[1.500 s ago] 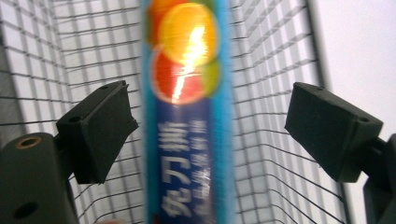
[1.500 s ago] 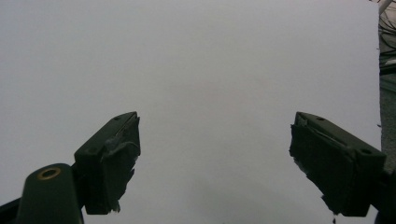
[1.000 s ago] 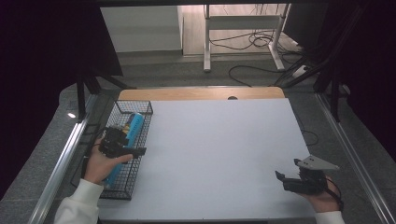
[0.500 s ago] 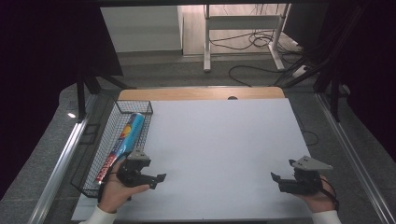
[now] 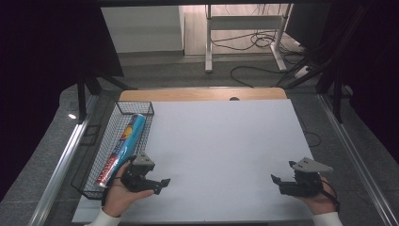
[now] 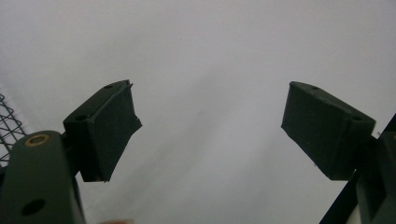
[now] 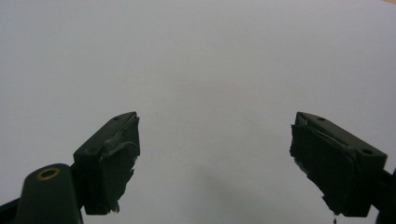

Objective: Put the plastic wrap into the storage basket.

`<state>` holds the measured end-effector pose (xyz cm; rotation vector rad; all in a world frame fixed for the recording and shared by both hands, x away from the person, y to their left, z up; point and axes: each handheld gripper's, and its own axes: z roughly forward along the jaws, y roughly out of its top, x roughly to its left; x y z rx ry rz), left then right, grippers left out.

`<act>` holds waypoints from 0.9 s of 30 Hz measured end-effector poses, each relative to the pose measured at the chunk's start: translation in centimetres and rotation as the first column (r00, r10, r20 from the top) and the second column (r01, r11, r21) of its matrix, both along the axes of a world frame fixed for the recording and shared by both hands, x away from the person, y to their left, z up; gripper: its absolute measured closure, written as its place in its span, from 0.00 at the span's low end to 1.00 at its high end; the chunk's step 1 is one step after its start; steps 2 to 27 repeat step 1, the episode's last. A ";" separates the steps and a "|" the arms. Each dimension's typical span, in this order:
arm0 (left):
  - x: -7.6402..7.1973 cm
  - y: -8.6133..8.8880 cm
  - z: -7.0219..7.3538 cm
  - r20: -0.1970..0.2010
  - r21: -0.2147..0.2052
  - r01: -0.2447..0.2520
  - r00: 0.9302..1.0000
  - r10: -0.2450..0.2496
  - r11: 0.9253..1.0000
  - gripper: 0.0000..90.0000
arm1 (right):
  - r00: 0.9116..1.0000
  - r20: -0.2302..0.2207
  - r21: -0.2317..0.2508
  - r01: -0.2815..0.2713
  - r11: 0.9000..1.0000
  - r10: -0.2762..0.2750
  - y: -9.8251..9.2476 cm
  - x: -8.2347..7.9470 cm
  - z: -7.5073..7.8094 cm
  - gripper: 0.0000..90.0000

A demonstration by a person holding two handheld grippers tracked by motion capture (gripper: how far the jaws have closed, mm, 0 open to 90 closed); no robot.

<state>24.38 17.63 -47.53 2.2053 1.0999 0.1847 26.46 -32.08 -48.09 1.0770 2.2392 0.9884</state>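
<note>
Left gripper [image 5: 155,182] now withdrawn from the wire basket [image 5: 92,165] to the near left of the white table [image 5: 221,150], just beside the basket's near end; right gripper [image 5: 282,181] barely shifted at the near right. Blue foil-wrapped tube [image 5: 123,148] left lying lengthwise inside the basket, apart from both grippers. Left gripper [image 6: 208,130] jaws spread wide, nothing between them, only bare table beyond, with basket mesh at the frame's left edge. Right gripper [image 7: 215,163] jaws likewise wide apart and empty over plain white surface.
</note>
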 end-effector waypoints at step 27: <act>0.0 0.0 -0.1 0.004 0.008 -0.004 1.000 0.004 1.000 0.19 | 1.000 0.001 0.005 -0.001 1.000 0.001 0.0 0.0 0.0 0.18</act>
